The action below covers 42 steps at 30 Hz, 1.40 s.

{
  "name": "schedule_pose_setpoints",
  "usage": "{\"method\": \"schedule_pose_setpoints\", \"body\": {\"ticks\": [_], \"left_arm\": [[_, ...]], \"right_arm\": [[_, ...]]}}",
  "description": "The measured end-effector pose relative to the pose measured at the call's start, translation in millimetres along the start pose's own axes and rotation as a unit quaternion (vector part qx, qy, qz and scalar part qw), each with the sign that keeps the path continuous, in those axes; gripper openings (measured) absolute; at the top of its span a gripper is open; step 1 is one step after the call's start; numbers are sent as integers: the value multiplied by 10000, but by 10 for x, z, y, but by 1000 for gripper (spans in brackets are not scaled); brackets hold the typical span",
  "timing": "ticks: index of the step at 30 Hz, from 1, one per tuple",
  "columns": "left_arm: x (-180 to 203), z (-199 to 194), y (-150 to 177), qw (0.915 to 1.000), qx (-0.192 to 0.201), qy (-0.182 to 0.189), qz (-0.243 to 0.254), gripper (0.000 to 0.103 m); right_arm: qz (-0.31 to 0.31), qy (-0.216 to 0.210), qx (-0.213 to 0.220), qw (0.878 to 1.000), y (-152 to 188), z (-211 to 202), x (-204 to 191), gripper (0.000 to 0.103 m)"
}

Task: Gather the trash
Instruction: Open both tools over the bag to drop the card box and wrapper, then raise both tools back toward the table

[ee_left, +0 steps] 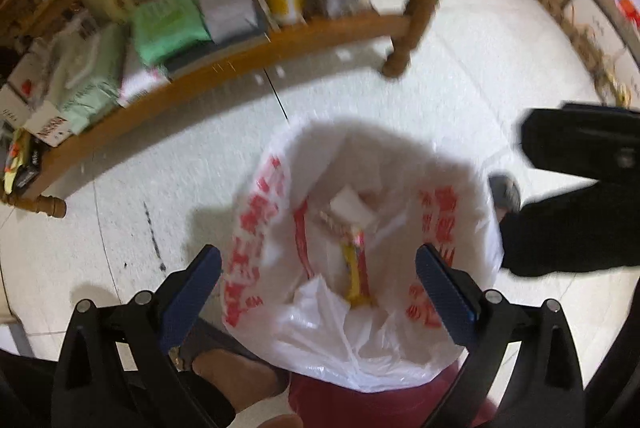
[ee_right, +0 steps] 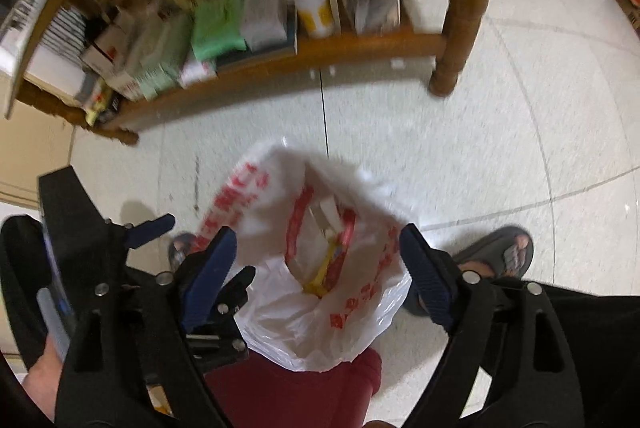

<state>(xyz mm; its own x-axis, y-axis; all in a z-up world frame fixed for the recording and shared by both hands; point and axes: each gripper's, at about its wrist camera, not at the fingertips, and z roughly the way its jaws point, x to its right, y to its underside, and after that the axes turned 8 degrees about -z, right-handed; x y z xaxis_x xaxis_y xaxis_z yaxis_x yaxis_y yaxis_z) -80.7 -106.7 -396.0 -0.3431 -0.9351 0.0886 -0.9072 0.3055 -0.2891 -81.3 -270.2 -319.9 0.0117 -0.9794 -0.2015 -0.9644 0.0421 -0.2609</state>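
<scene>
Both grippers point steeply down at the floor [ee_left: 400,100], over a white plastic bag [ee_left: 320,340] that sits open-mouthed on pale tiles. The left gripper [ee_left: 318,292] has its blue-padded jaws spread wide, one on each side of the bag's mouth, and nothing is pinched between them. The right gripper [ee_right: 318,268] is spread wide too, its pads clear of the plastic and empty. In the right wrist view the left gripper shows at the near left, just beside the bag; in the left wrist view the right gripper's black body is at the far right.

The bag lies in front of a wooden bench [ee_left: 224,56], well apart from it, between the person's two sandalled feet, and its near edge lies over a dark red thing [ee_right: 296,392] whose nature I cannot tell. Its mouth faces up toward the cameras, and its opening runs long from near to far. It is thin, crumpled and translucent, with red printing down both sides.

Inside lies trash: a long yellow and red wrapper [ee_left: 356,276] with its long axis near to far, and a small white piece [ee_left: 348,208] at its far end. Motion blur hides finer detail.

A foot [ee_right: 500,256] in a grey sandal stands right of the bag.
</scene>
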Motion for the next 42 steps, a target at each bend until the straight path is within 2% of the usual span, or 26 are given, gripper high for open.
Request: {"method": "schedule_pose_setpoints", "body": {"ticks": [3, 7, 17, 20, 31, 42], "left_arm": [[-59, -214, -84, 9991, 365, 33, -199, 95], [-132, -541, -168, 9957, 840, 19, -390, 95], [-264, -1240, -285, 9842, 1576, 29, -802, 95], [-311, -1471, -309, 9799, 1762, 84, -934, 95], [-525, -2244, -617, 9677, 2219, 96, -1191, 95], [-670, -2573, -1128, 9604, 2509, -120, -1207, 95]], "right_arm": [[73, -36, 431, 9990, -29, -347, 20, 87], [88, -46, 721, 9973, -7, -649, -27, 87], [-209, 56, 1302, 9912, 0, -1276, -223, 88], [-332, 90, 1479, 9884, -37, -1446, -304, 93], [-643, 265, 2005, 9772, -320, -2036, -449, 95], [-949, 448, 2313, 9672, -864, -2395, -584, 95]]}}
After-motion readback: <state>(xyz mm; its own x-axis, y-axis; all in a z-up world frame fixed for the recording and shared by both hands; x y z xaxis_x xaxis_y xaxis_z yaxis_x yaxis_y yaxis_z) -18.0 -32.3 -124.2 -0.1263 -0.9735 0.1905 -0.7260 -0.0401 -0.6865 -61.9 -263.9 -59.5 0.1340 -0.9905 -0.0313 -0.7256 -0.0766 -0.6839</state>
